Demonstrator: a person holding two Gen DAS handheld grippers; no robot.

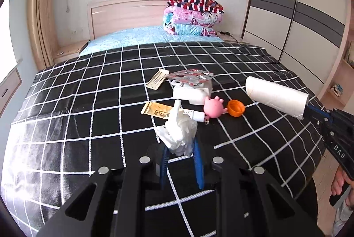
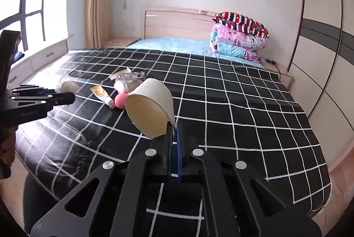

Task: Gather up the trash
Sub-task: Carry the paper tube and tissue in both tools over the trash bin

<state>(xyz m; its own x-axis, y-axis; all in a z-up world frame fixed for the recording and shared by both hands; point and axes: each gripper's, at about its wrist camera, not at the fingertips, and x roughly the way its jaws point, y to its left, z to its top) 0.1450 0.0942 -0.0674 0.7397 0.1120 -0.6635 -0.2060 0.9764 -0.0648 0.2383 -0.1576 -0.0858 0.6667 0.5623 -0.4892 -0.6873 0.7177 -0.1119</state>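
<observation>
Left gripper [image 1: 181, 149] pinches crumpled plastic wrap [image 1: 180, 130] above the checked bedspread [image 1: 88, 104]. Right gripper [image 2: 174, 133] clamps cardboard tube [image 2: 150, 104] by its rim, aloft right of clutter; bedspread's right half bare.

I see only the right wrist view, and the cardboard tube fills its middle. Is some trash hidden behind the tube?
Observer: Yes. The left wrist view shows an orange cap on the checked bed cover, just right of the pink pig toy.
Operator: Is the left hand-held gripper holding something?
Observer: The left hand-held gripper is shut on crumpled white plastic.
Operator: How is my tube gripped?
Observer: The right hand-held gripper pinches only the end rim of the cardboard tube; its whole length points toward the pile.
</observation>
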